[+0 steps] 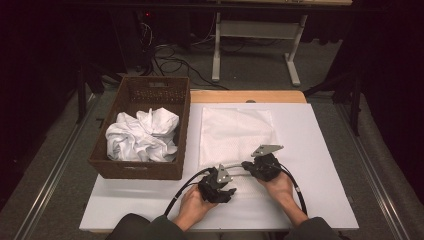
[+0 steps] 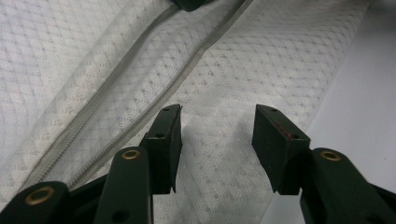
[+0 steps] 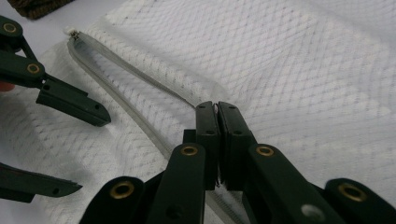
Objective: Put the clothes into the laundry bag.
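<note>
The table (image 1: 325, 165) lies bare to the right of the white mesh bag (image 1: 235, 130) and along its near left corner, leaving open passage there. The woven basket (image 1: 145, 170), heaped with crumpled white cloth (image 1: 142, 135), walls off the left side just beside the bag. Near the bag's front edge the left gripper (image 1: 227, 192) and right gripper (image 1: 246, 164) crowd close together, their cables looping across the near table.

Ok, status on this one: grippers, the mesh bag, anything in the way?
Right hand-held gripper shut on white mesh zip bag at its zipper edge. Left hand-held gripper open over the mesh. Nothing blocking.
</note>
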The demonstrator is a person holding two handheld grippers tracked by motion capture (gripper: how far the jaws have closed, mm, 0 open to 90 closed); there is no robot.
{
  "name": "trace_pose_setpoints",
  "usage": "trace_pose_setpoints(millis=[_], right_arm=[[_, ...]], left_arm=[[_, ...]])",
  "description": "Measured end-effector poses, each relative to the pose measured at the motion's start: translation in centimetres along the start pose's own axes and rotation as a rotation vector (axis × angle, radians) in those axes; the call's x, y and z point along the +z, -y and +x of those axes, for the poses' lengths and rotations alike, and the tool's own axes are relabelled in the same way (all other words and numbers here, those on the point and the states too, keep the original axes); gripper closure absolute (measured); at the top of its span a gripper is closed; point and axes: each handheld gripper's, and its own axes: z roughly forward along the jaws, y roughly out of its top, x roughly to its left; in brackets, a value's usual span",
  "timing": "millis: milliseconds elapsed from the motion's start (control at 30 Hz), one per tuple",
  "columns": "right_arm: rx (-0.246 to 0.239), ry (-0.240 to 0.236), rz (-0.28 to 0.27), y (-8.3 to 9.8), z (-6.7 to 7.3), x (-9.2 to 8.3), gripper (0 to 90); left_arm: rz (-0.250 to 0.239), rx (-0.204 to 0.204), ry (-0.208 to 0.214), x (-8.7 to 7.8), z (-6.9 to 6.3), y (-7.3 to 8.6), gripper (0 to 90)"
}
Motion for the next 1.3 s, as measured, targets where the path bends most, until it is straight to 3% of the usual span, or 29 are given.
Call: trace_pose_setpoints(millis=[367,567,667,767,833,933,1200,1300], right_arm=[[0.02,-0.004,-0.021,-0.7,-0.4,-1.1,89.4],[0.066,-0.01,-0.024,-1.9,-0.8,-1.8,89.4],[0.05,0.004,-0.03,-2.7,-0.9,-2.5,89.5],[0.066,-0.01,-0.056,-2.8,-1.1,-3.0,89.6],[0.063,0.002,-0.031,-3.0,-1.1,-2.7,89.6],[0.076,-0.007,-0.037,-3.1,-1.4,-2.4,89.7],[0.038,-0.004,-0.032,-3.9,-1.1,-3.1,90.0],[0.036,-0.009,-0.024,-3.9,-0.9,-3.0,90.0]], left_arm=[[0.007,-0.006,-0.003,0.0,0.0,-0.1,53.8],[0.026,-0.026,-0.002,-0.1,0.6,-0.3,66.0],[0.032,-0.031,-0.011,-0.1,0.8,-0.5,71.3],[0.036,-0.002,-0.009,-0.2,0.8,-0.5,83.6],[0.046,0.004,-0.01,-0.2,0.7,-0.6,89.0],[0.056,0.005,0.004,-0.3,0.9,-0.7,89.6],[0.089,0.012,-0.003,-1.0,0.7,-0.4,89.9],[0.089,0.004,0.016,-1.3,0.7,-0.5,89.9]])
